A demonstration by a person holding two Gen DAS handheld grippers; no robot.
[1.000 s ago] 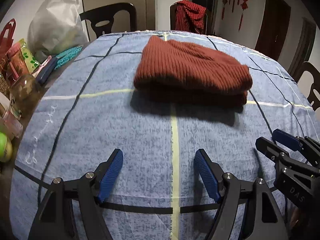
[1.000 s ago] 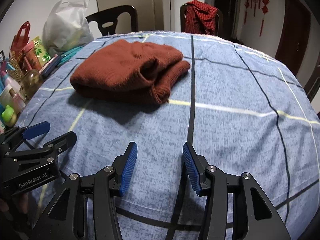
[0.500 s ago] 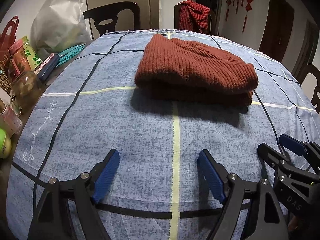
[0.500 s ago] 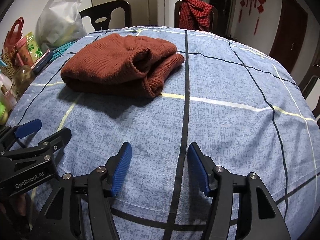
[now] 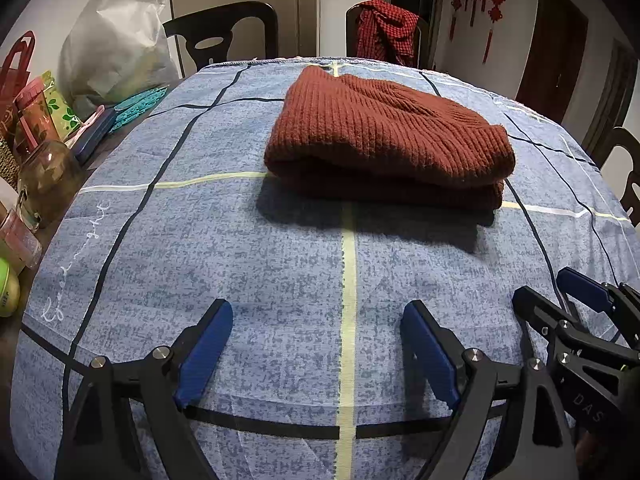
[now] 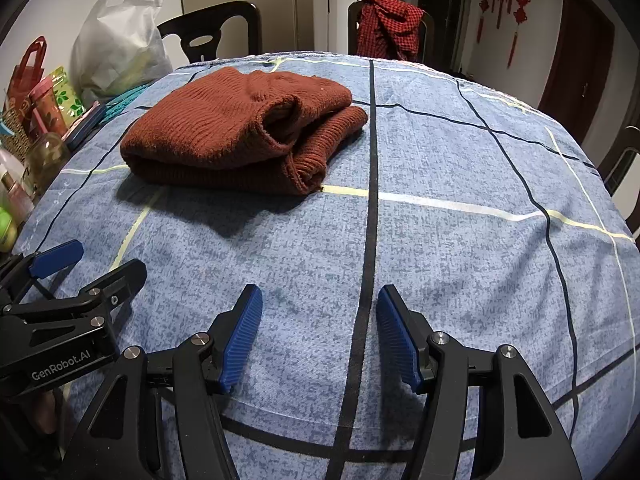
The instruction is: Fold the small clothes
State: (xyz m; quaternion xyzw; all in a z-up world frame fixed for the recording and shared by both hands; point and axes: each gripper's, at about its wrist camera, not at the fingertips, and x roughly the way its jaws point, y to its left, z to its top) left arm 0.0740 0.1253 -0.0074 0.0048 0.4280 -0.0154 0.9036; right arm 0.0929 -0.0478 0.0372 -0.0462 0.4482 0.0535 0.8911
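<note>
A rust-brown knit sweater [image 5: 384,136] lies folded into a thick bundle on the blue checked cloth [image 5: 248,256]; it also shows in the right wrist view [image 6: 236,132], with a sleeve cuff at its right end. My left gripper [image 5: 316,320] is open and empty, held over the cloth well short of the sweater. My right gripper [image 6: 318,302] is open and empty, to the right of the left one, near the front edge. Each gripper shows in the other's view, the right gripper [image 5: 552,296] and the left gripper [image 6: 96,260].
Clutter lines the table's left edge: a white plastic bag [image 5: 116,40], a red bag [image 5: 16,68], a glass jar [image 5: 48,180], bottles and a teal item [image 5: 136,104]. Dark chairs [image 5: 224,32] stand at the far side, one draped with a red checked garment [image 5: 384,28].
Both grippers have drawn back slightly from the sweater and opened a little wider. The sweater has not moved.
</note>
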